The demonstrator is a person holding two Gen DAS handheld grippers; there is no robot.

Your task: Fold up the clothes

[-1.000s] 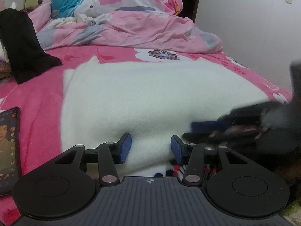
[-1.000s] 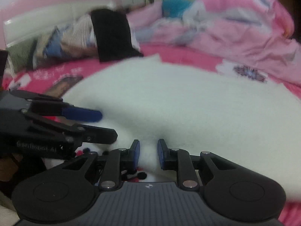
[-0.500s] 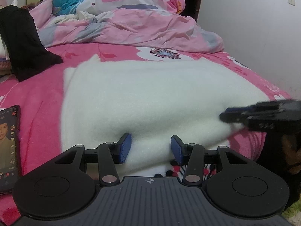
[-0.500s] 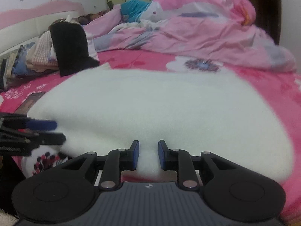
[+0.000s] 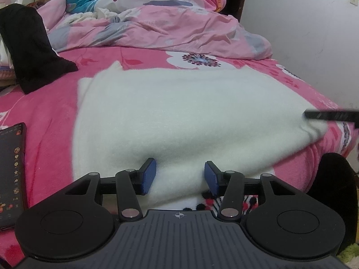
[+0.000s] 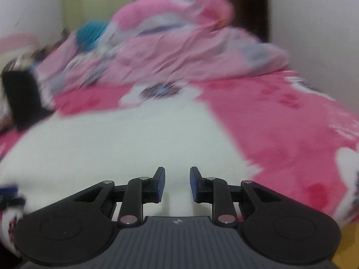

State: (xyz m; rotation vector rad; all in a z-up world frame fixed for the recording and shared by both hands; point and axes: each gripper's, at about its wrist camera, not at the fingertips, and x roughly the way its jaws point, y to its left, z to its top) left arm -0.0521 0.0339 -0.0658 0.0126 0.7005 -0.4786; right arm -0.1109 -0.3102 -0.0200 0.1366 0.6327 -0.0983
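While the white fleece garment [image 5: 179, 116] lay spread flat across the pink bed [image 5: 44, 112], its near hem draped over the bed's front edge. Left gripper [image 5: 179, 177]: fingers parted, a fold of that hem between them; no pinch could be confirmed. Right gripper [image 6: 177, 183]: fingers opening, over the garment's near right portion, cloth between them but apparently not squeezed; view blurred.

Handling, judged: thick, soft, light, limp. It would sag between holds and likely cling to the sheet, not slide. Best taken at the two near corners or along the hem, both grippers level.

Edges and room: far edge lay clear of the heaped pink duvet [image 5: 157, 22]; open sheet beyond for folding forward. Phone [image 5: 11, 174] sat just left of the garment, black cloth [image 5: 29, 49] farther back left. Wall close on the right.
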